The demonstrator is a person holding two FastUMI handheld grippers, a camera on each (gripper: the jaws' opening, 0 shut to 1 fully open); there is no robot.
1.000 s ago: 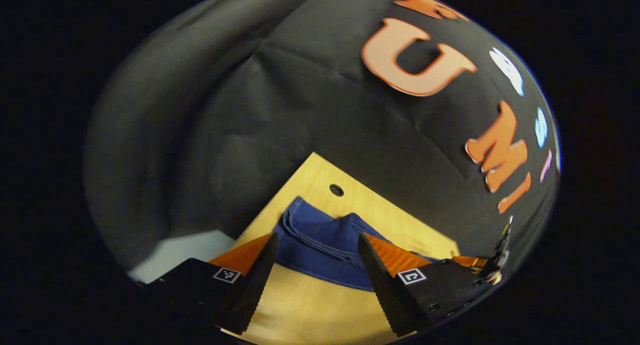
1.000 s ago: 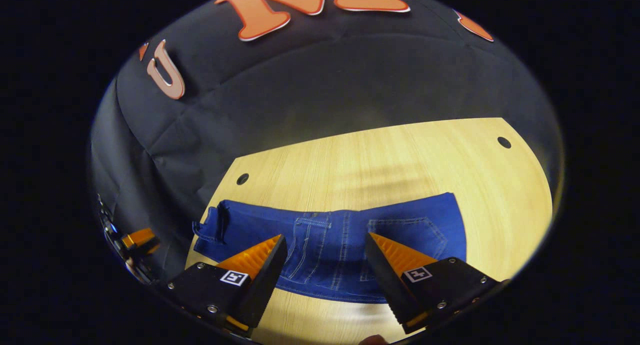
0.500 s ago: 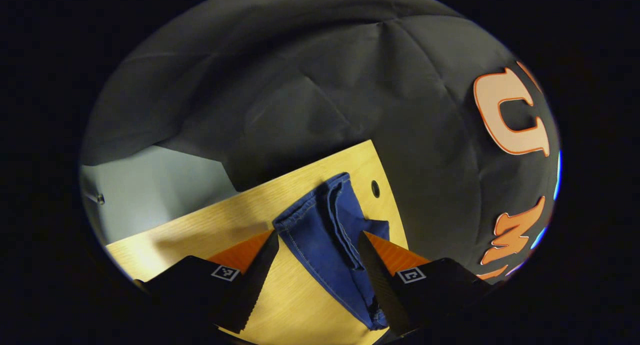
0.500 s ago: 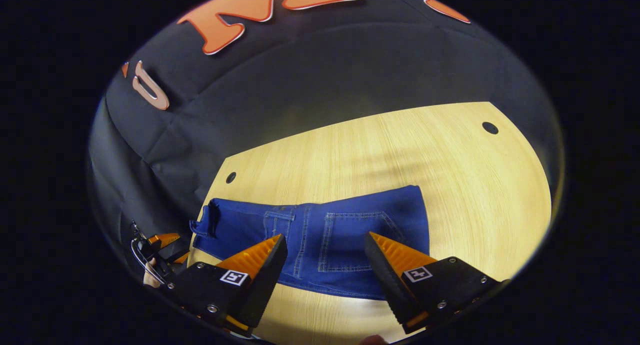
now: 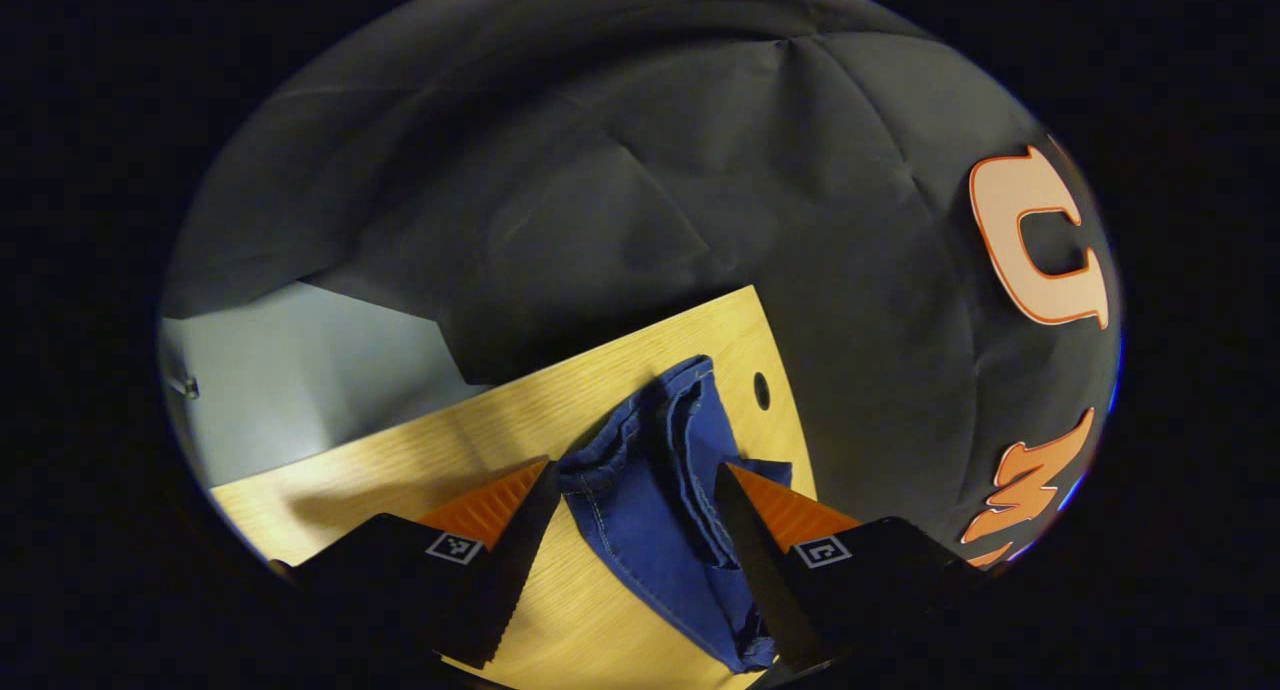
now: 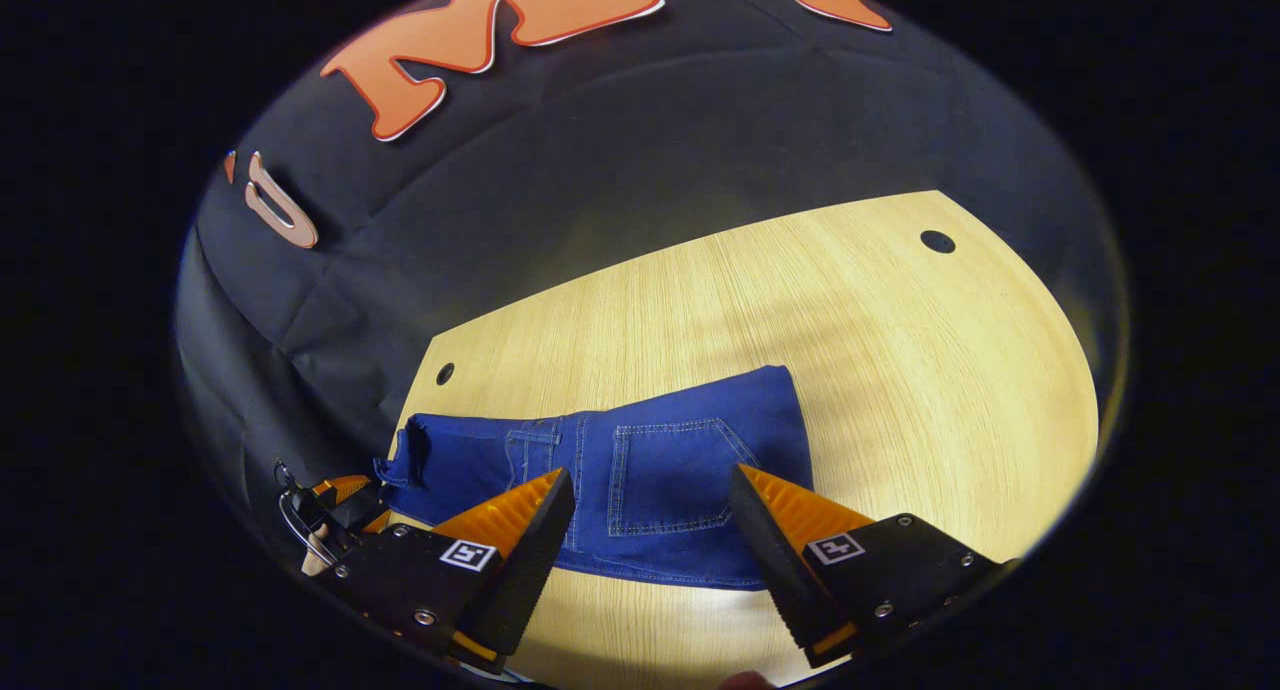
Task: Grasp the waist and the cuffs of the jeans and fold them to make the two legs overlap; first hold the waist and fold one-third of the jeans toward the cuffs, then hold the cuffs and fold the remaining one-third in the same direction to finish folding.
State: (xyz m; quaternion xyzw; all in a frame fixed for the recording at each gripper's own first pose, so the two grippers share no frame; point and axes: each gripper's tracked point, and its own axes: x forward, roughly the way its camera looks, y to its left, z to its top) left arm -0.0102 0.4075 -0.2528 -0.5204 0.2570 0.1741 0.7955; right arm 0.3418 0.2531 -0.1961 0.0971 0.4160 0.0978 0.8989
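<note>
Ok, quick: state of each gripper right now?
Left gripper: open, holding nothing, over the jeans.
Right gripper: open, holding nothing, above the jeans.

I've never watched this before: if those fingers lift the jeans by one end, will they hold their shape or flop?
Probably flop: the jeans lie flat and creased on the wooden table, with bunched layers at one end. Likely heavy for cloth, given the doubled denim. Unlikely to slide much; the fabric looks coarse.
</note>
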